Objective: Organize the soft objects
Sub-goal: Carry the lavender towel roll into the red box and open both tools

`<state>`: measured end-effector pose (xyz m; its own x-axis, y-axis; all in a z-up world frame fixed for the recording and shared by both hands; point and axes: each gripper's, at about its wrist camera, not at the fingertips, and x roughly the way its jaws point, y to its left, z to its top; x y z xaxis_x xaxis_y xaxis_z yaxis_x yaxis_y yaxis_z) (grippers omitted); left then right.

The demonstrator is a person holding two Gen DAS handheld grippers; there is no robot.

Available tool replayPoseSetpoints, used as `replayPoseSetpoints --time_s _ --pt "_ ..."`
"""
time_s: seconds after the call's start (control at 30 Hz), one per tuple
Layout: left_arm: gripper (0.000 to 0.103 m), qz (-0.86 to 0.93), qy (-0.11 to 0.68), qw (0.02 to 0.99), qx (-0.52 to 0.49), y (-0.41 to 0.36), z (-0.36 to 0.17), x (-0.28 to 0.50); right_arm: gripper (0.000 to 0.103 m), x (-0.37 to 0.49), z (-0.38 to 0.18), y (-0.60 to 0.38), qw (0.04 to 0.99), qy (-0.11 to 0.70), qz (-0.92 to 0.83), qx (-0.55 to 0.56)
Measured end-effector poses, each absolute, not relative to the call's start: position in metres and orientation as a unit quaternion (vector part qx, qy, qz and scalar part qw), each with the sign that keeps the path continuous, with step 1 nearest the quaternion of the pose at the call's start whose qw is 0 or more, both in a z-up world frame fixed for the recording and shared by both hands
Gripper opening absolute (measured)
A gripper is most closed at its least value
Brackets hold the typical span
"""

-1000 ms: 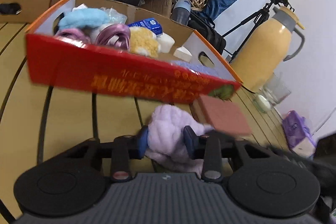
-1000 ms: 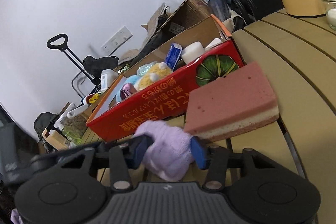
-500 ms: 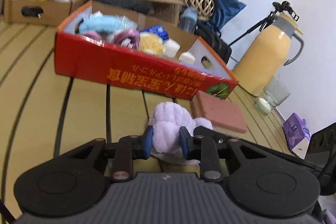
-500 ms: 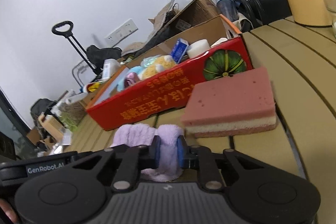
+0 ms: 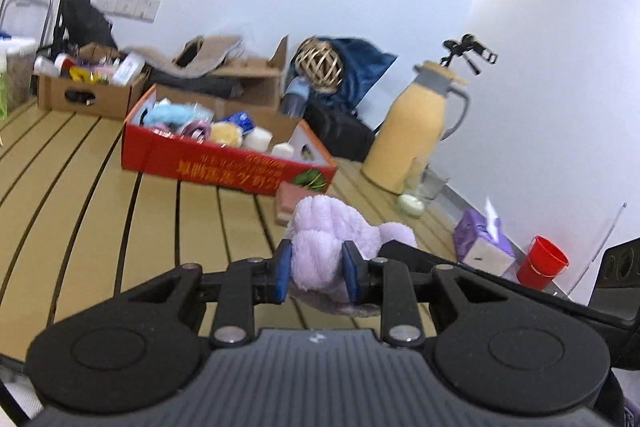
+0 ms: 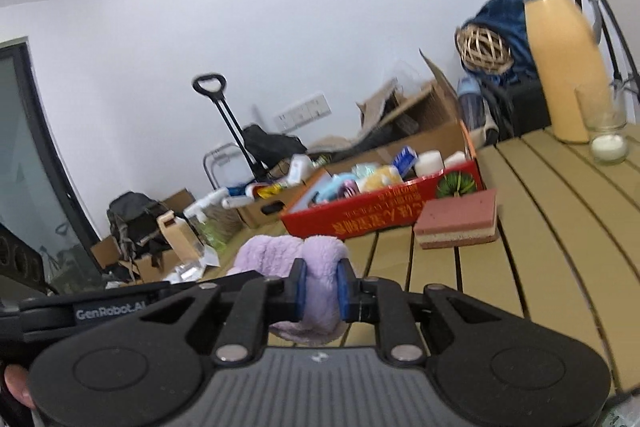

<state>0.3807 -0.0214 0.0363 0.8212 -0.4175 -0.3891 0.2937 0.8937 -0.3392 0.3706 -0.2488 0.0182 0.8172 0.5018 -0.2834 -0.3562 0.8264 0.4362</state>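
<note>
Both grippers pinch one lilac plush cloth, held clear above the slatted table.

Left gripper (image 5: 316, 277): blue pads pressed into one end of the cloth (image 5: 334, 239), jaws narrowed on it. Right gripper (image 6: 319, 287): pads squeezed tight on the other end of the same cloth (image 6: 294, 257), its pile bulging over both pads. The right tool's black body shows in the left view, just beside the cloth. The cloth hangs between the two tools, apart from the table (image 6: 552, 227). Farther back on the table stands a red box (image 5: 224, 171) filled with soft items; a pink sponge (image 6: 458, 223) lies flat just in front of its corner, by the green print. Beyond, near the table's far edge: a yellow jug (image 5: 416, 131) upright, with a glass jar (image 6: 606, 131) just beside it.
</note>
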Motion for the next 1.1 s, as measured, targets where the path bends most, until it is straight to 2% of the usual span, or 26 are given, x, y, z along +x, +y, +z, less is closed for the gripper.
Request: replayPoseSetpoints --time_s 0.27,0.5,0.67,0.83,1.1 --pt "0.027 -0.198 0.218 0.95 -0.108 -0.043 0.048 0.354 0.016 0.344 0.022 -0.27 0.936 0.186 0.219 0.204" --pt "0.027 -0.209 0.226 0.946 -0.106 -0.045 0.046 0.39 0.016 0.373 0.02 -0.273 0.939 0.188 0.211 0.196" --pt "0.027 -0.229 0.228 0.939 -0.118 -0.045 0.061 0.47 0.016 0.446 0.038 -0.28 0.943 0.181 0.211 0.182" --pt "0.027 -0.221 0.26 0.929 -0.146 -0.044 0.066 0.578 0.016 0.56 0.05 -0.287 0.935 0.214 0.212 0.184" --pt "0.027 -0.184 0.324 0.911 -0.179 -0.037 0.036 0.734 0.016 0.718 0.027 -0.271 0.924 0.281 0.193 0.175"
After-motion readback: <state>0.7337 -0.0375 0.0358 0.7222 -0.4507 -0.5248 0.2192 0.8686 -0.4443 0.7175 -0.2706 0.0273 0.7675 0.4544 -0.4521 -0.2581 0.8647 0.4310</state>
